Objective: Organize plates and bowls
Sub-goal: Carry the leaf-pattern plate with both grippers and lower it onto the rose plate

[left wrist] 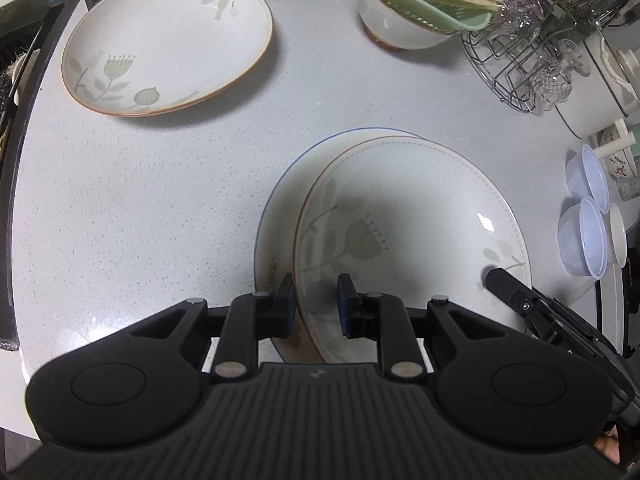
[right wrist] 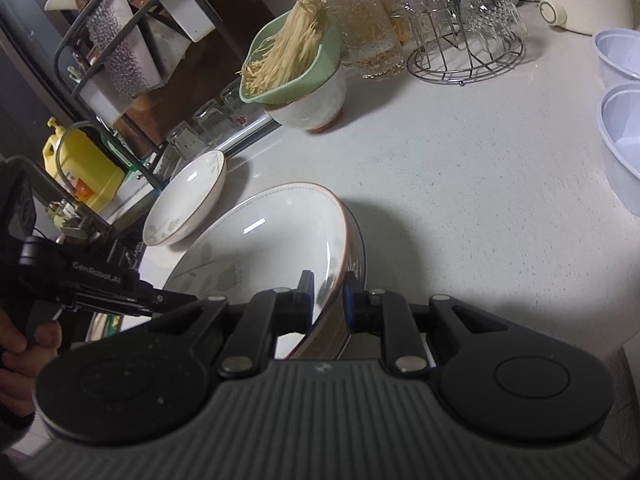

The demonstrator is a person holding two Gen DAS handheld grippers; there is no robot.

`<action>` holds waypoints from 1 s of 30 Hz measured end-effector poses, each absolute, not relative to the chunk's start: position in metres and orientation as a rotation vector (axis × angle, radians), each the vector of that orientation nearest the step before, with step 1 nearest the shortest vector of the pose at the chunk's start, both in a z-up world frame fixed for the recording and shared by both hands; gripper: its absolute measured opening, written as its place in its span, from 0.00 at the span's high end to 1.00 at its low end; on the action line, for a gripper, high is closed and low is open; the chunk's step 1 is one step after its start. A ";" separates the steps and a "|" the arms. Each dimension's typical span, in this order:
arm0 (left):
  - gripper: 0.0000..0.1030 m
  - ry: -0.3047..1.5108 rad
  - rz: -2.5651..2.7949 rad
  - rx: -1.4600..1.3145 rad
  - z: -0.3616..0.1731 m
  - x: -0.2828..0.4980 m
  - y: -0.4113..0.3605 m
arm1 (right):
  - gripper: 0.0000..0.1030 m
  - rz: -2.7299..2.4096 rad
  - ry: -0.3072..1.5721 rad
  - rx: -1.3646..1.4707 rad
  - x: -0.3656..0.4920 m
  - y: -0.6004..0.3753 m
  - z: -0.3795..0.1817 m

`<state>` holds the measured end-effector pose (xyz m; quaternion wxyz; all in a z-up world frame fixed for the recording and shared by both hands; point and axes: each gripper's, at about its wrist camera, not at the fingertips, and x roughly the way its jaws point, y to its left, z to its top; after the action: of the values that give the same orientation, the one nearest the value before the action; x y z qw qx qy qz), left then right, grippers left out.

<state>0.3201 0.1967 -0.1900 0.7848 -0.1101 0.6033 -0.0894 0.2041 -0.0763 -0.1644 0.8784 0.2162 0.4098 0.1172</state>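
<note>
A floral plate with a brown rim [left wrist: 412, 224] lies on top of a blue-rimmed plate [left wrist: 276, 216] near the counter's front. My left gripper [left wrist: 316, 300] is shut on the floral plate's near rim. My right gripper [right wrist: 328, 298] is shut on the same plate's opposite rim [right wrist: 280, 236]; its finger also shows in the left wrist view [left wrist: 508, 284]. A second floral plate [left wrist: 168, 40] lies apart at the back left, and it also shows in the right wrist view [right wrist: 188, 196]. A white bowl [left wrist: 392, 28] with a green colander of noodles [right wrist: 292, 60] stands at the back.
A wire rack with glasses [left wrist: 528, 56] stands at the back right. Two pale plastic bowls [left wrist: 584, 216] sit at the right edge. A sink [left wrist: 24, 40] lies to the left. A yellow bottle [right wrist: 84, 172] and a black shelf [right wrist: 132, 40] are near the sink.
</note>
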 end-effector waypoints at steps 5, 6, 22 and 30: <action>0.77 1.292 -0.186 -0.246 -0.192 0.320 0.198 | 0.82 0.223 0.847 0.369 0.206 -0.063 -0.166; 0.77 1.291 -0.186 -0.247 -0.193 0.320 0.198 | 0.82 0.223 0.846 0.362 0.207 -0.062 -0.166; 0.60 1.349 -0.117 -0.323 -0.188 0.328 0.200 | 0.81 0.176 0.886 0.348 0.221 -0.053 -0.168; 0.59 1.396 -0.032 -0.422 -0.178 0.326 0.213 | 0.81 0.174 0.928 0.338 0.233 -0.050 -0.167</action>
<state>0.3261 0.2127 -0.1784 0.7455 -0.1927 0.6378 -0.0148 0.2330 -0.0497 -0.1671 0.8770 0.1618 0.4447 0.0835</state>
